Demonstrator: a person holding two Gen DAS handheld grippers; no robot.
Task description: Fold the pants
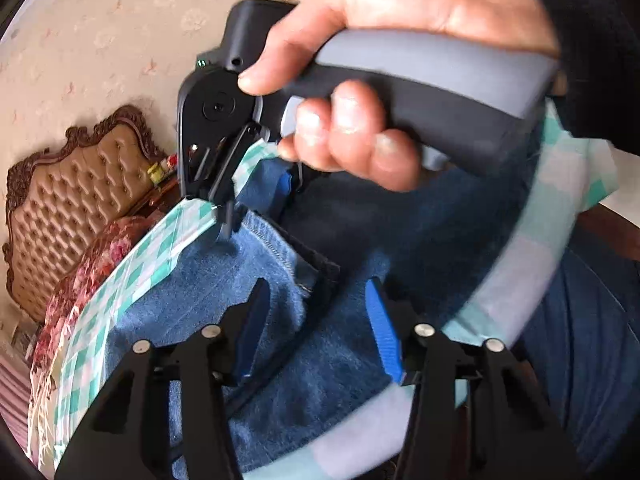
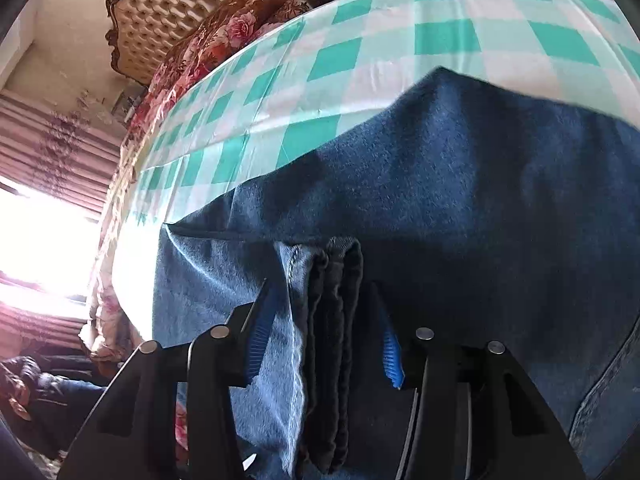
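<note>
While the folding looks partly done, with denim already doubled over itself, the blue pants lie on a bench covered in a green-and-white checked cloth, and more folds likely remain. From the right wrist view, the right gripper has its blue-padded fingers closed around a thick bunch of layered fabric edges. From the left wrist view, the left gripper hangs over the denim with fingers spread apart, gripping nothing. A hand holds the right gripper's handle beyond.
</note>
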